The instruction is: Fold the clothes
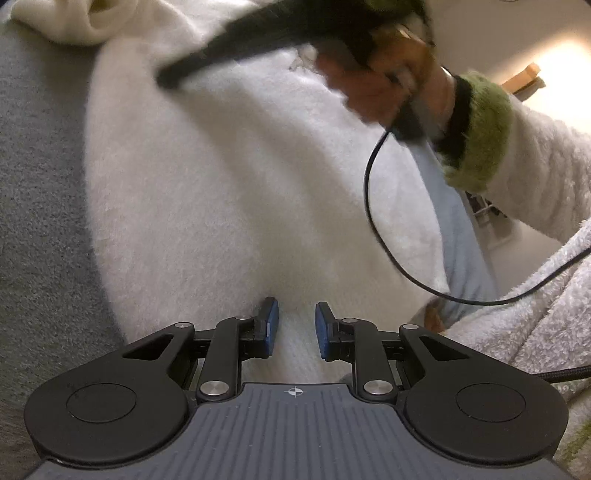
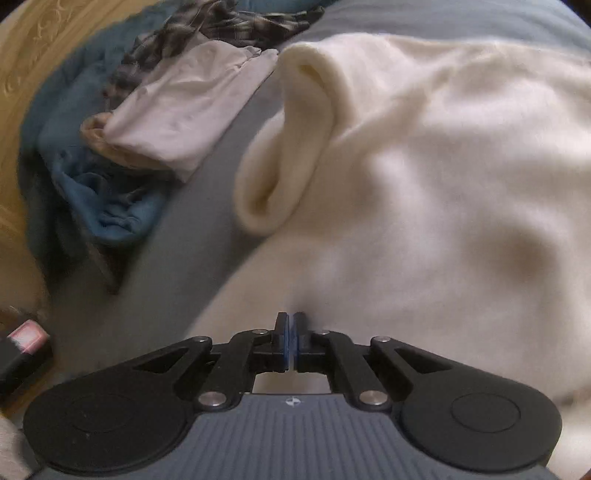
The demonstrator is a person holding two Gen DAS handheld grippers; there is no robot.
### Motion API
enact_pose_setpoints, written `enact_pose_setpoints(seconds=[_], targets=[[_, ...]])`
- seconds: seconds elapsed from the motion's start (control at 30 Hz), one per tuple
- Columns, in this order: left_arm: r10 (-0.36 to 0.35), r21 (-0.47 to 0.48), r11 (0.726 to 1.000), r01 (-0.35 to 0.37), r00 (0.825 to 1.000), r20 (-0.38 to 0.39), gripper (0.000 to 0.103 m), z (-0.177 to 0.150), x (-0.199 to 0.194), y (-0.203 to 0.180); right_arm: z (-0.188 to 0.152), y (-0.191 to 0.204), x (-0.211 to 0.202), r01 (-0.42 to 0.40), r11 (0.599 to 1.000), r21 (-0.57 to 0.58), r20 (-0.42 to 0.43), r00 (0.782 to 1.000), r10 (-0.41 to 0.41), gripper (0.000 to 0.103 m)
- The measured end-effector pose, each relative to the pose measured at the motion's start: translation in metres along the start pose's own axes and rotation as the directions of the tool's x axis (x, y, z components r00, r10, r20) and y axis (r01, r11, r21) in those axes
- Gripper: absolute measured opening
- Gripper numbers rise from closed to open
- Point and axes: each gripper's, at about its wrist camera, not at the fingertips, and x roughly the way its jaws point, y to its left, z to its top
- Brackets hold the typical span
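A left gripper point(image 1: 296, 328) pinches a ridge of a fluffy white sweater point(image 1: 236, 177) between its blue pads point(image 1: 271, 326), the jaws standing only partly apart with cloth bunched between them. The sweater spreads over a grey bed cover point(image 1: 40, 221), its rolled collar point(image 1: 74, 22) at the top left. Above, blurred, a hand point(image 1: 373, 88) in a green-cuffed white sleeve point(image 1: 480, 129) grips the right gripper point(image 1: 258, 40), a black cable point(image 1: 373, 206) looping down from it across the cloth.
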Motion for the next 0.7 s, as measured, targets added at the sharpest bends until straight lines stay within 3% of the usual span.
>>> enact_pose_setpoints(seconds=[0.07, 0.13, 0.2, 0.27, 0.33, 0.43, 0.47, 0.57, 0.63, 0.7], targets=[[0.006, 0.016, 1.0, -0.006, 1.0, -0.004, 0.021, 0.001, 0.002, -0.004, 0.024, -0.025, -0.007, 0.03, 0.993, 0.114, 0.095, 0.995, -0.04, 0.0], [0.012, 0.02, 1.0, -0.011, 1.0, -0.004, 0.021, 0.0, 0.003, -0.005, 0.046, -0.049, -0.016, 0.057, 0.971, 0.233, 0.191, 0.976, -0.103, 0.0], [0.013, 0.014, 1.0, -0.013, 1.0, -0.003, 0.021, 0.001, 0.004, -0.006, 0.053, -0.062, -0.036, 0.07, 0.958, 0.278, 0.251, 0.957, -0.143, 0.001], [0.013, 0.008, 1.0, -0.013, 1.0, -0.002, 0.021, 0.001, 0.005, -0.006, 0.044, -0.055, -0.051, 0.041, 0.976, 0.216, 0.239, 0.967, -0.093, 0.002], [0.01, 0.006, 1.0, -0.01, 1.0, -0.006, 0.021, 0.001, 0.006, -0.006, 0.025, -0.04, -0.05, -0.031, 0.984, 0.173, 0.16, 0.987, 0.003, 0.003], [0.004, 0.007, 1.0, -0.004, 1.0, -0.013, 0.021, 0.0, 0.008, -0.004, 0.003, -0.033, -0.037, -0.005, 0.993, 0.115, 0.029, 1.0, 0.002, 0.002], [0.002, 0.009, 1.0, -0.002, 1.0, -0.014, 0.021, 0.0, 0.009, -0.004, 0.002, -0.041, -0.035, 0.012, 0.99, 0.139, 0.025, 1.0, -0.016, 0.0], [-0.002, 0.008, 1.0, 0.002, 1.0, -0.016, 0.021, 0.0, 0.008, -0.001, 0.02, -0.087, -0.042, 0.032, 0.935, 0.352, 0.14, 0.986, -0.086, 0.0], [-0.004, -0.001, 1.0, 0.004, 1.0, -0.017, 0.021, 0.001, 0.008, -0.001, 0.032, -0.115, -0.061, 0.032, 0.879, 0.476, 0.248, 0.954, -0.169, 0.0], [-0.008, -0.021, 1.0, 0.008, 1.0, -0.015, 0.021, 0.003, 0.006, -0.001, 0.032, -0.106, -0.07, 0.029, 0.892, 0.45, 0.252, 0.955, -0.158, 0.0]])
